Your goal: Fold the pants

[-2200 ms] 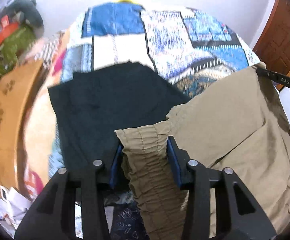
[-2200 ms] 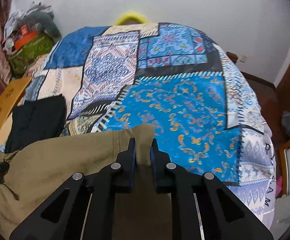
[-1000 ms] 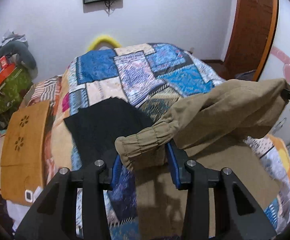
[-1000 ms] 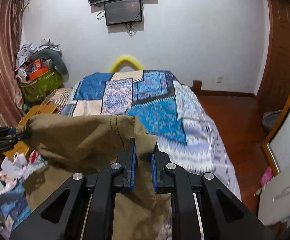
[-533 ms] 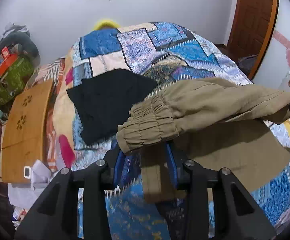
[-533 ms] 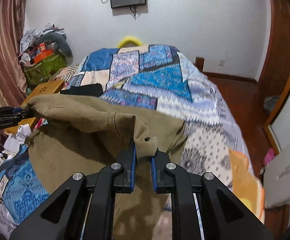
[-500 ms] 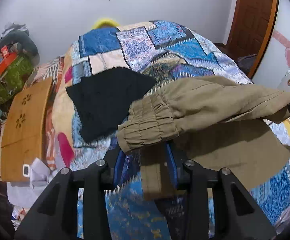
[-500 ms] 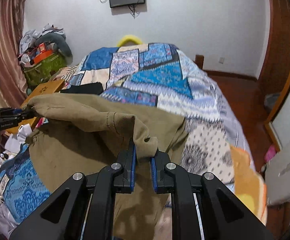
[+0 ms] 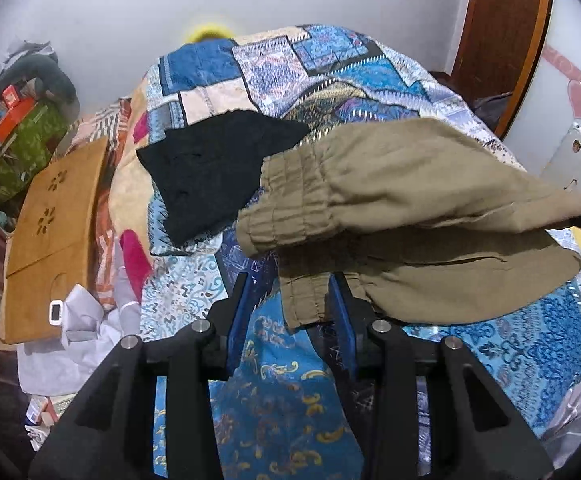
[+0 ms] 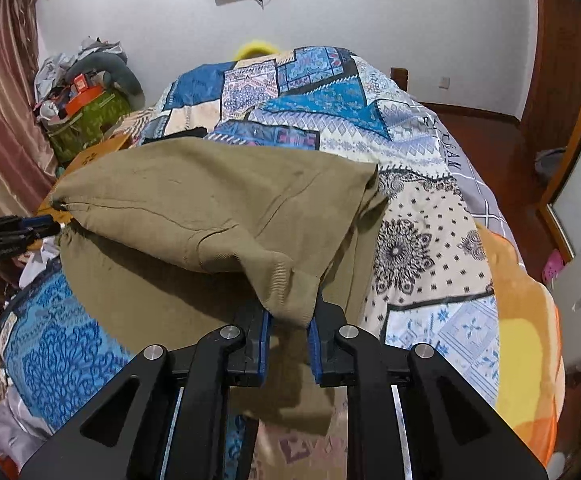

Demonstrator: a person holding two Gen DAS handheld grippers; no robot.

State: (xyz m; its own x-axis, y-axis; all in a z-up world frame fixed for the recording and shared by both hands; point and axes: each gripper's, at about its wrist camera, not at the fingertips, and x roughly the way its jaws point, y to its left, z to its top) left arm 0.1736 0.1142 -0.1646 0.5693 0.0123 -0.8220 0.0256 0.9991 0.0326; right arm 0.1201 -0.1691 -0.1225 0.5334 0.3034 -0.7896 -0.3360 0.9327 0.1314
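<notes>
Khaki pants [image 9: 410, 192] hang stretched between my two grippers above the patchwork bedspread [image 9: 290, 60], doubled over themselves. My left gripper [image 9: 290, 304] is shut on the elastic waistband end. My right gripper [image 10: 288, 330] is shut on the hem end of the pants [image 10: 210, 216]. In the right wrist view the left gripper [image 10: 30, 226] shows at the far left, pinching the cloth. The lower layer of the pants droops toward the bed.
A folded black garment [image 9: 214, 168] lies on the bed [image 10: 430, 200] beyond the pants. A wooden board [image 9: 50, 232] and crumpled white cloth [image 9: 82, 320] lie at the bed's left side. A green bag [image 10: 86, 124] with clutter stands by the wall. A door [image 9: 498, 40] is at the right.
Both grippers have dropped and tilted down toward the bed, still holding the pants. The top layer has swung forward over the lower layer, which sags closer to the bedspread.
</notes>
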